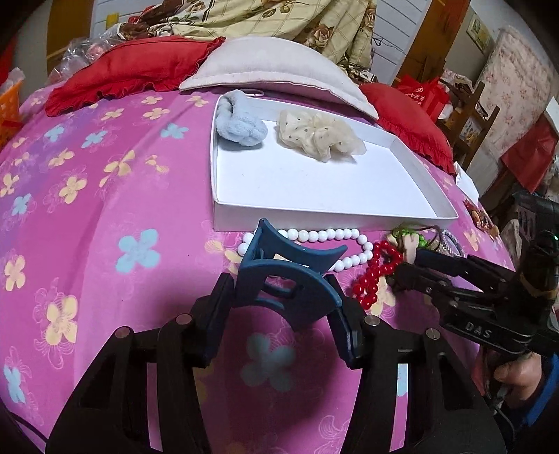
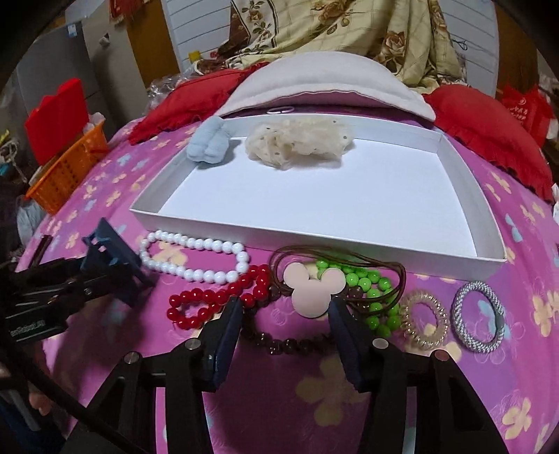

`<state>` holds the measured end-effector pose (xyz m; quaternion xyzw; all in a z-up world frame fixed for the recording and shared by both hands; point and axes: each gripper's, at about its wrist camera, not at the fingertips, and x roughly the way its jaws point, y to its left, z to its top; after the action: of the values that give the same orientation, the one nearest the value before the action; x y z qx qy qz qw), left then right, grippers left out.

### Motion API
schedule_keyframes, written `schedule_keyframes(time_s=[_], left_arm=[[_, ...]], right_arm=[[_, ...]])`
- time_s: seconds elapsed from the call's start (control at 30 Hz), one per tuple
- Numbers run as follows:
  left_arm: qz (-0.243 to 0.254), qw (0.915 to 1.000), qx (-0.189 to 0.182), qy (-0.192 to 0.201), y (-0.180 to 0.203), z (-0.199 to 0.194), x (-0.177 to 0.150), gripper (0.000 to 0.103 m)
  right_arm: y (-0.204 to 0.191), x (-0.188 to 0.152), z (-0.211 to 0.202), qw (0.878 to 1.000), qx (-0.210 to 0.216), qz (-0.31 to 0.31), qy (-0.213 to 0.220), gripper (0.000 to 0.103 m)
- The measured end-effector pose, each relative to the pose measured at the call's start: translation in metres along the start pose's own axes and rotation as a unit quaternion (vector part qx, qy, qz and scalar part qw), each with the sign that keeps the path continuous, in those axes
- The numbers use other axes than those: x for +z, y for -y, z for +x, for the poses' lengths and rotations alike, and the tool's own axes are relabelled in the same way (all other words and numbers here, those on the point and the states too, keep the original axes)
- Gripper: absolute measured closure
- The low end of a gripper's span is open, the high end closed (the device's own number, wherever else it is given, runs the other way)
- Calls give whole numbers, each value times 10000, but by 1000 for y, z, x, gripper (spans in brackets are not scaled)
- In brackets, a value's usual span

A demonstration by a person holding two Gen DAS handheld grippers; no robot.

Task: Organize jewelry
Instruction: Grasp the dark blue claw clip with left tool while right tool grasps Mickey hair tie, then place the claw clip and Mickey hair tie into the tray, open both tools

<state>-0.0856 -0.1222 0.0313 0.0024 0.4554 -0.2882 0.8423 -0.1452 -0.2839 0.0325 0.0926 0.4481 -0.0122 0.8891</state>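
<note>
Left gripper [image 1: 279,314] was clamped on the blue claw hair clip [image 1: 290,276], short of the white tray [image 1: 335,218]. Right gripper [image 2: 284,314] stood apart around the pink mouse-head hair tie [image 2: 312,288]. Risk: its cord lay tangled with the green beads [image 2: 370,293], which could drag along.

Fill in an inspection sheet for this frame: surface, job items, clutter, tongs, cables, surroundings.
Surface: pink floral bedspread.
Job's things: white tray holds blue scrunchie and cream scrunchie; before it lie white bead bracelet, red bead bracelet, green bead bracelet, mouse-shaped pendant, spiral hair tie, silver ring band.
Clutter: orange basket.
Tongs: left tongs shut on blue hair claw; right tongs open over the pendant.
Cables: nothing seen.
Surroundings: red pillows, grey cushion, floral quilt.
</note>
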Motion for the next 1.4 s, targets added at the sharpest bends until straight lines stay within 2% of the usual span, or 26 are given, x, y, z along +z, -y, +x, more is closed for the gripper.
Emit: schedule_keyframes(time_s=[0.23, 0.33, 0.67, 0.97, 1.17, 1.3, 1.4], left_arm=[[-39, 10000, -51, -24, 0, 0, 0, 52], [-38, 10000, -81, -38, 0, 1, 0, 52], [162, 9997, -156, 17, 12, -8, -4, 55], [45, 9995, -219, 228, 8, -26, -2, 55], [-51, 9987, -267, 434, 4, -41, 8, 55], [-200, 9976, -387, 539, 1, -49, 25, 55], [-220, 9965, -358, 716, 5, -58, 45, 55]], right_arm=[[5, 2, -10, 9997, -22, 159, 200, 53], [5, 4, -3, 9997, -165, 120, 105, 62], [-5, 12, 8, 9990, -388, -208, 71, 64], [1, 4, -4, 9996, 109, 255, -18, 66], [-5, 16, -50, 9985, 215, 243, 432, 66], [-6, 37, -82, 9954, 445, 300, 795, 66], [-7, 56, -92, 9934, 629, 315, 909, 66]])
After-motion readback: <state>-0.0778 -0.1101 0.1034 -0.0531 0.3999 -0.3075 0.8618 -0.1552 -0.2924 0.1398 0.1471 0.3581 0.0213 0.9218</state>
